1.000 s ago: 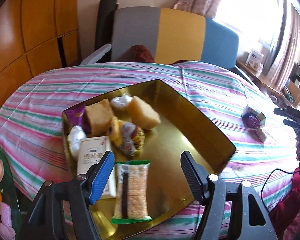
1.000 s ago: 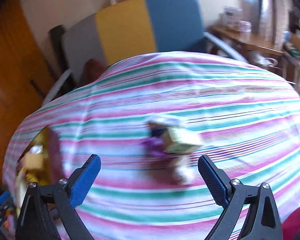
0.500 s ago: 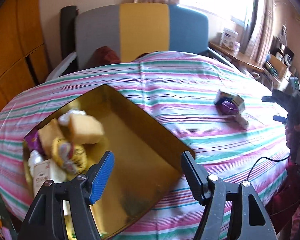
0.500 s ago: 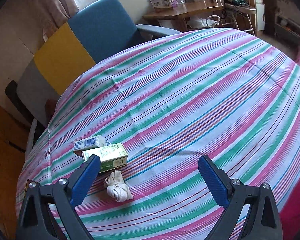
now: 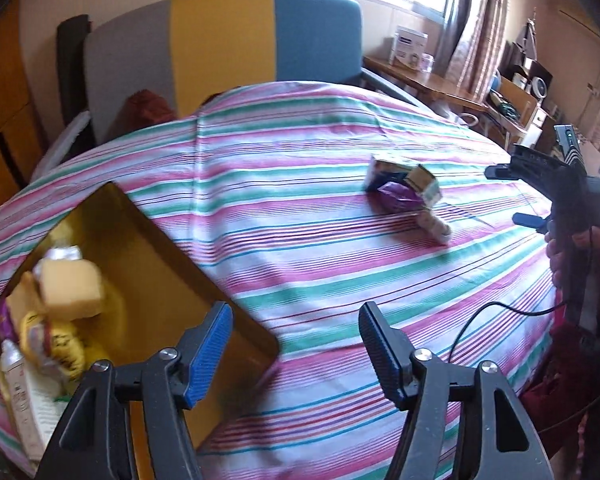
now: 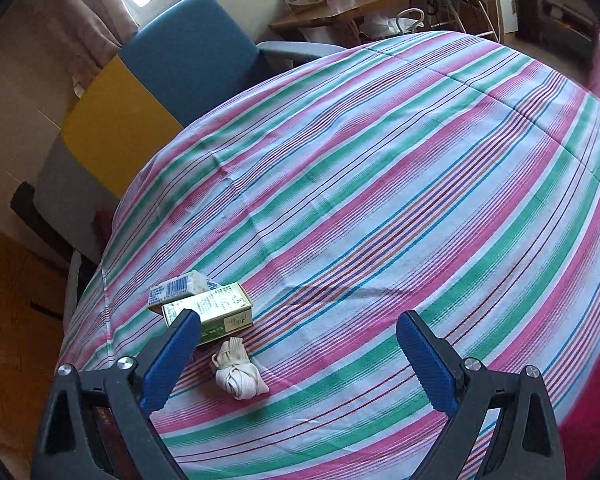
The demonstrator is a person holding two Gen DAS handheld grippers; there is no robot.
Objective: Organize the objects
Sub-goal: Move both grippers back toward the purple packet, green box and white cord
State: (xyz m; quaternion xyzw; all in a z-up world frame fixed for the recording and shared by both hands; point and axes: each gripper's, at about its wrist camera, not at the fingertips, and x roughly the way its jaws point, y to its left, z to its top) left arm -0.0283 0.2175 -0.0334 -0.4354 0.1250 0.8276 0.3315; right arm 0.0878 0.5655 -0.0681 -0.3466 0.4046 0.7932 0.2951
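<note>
The little heap of loose things, a green-and-white carton (image 6: 216,312), a blue-printed white packet (image 6: 180,286) leaning on its far side, a purple wrapper (image 5: 398,200) and a knotted white cord (image 6: 238,374), lies on the striped tablecloth (image 6: 380,200) toward its right-hand side, well apart from the gold tray (image 5: 152,264). The carton carries printing, but it is too small to read. The cord lies just in front of the carton.

Since half a second ago the left gripper (image 5: 294,346) has swung further right: the tray has slid toward the left edge of its view and the heap sits nearer the middle. Its jaws are spread wide with nothing between them, above the cloth just past the tray's near right corner. The right gripper (image 6: 298,356) has barely shifted; its jaws also gape wide and empty, and its left finger now overlaps the carton's near end in the picture, though I cannot tell whether it touches.

In the tray's left end sit a yellow sponge-like block (image 5: 70,290), a yellow printed wrapper (image 5: 54,346) and a white box (image 5: 26,400), all blurred. Behind the table stands a grey, yellow and blue chair (image 5: 220,40).
</note>
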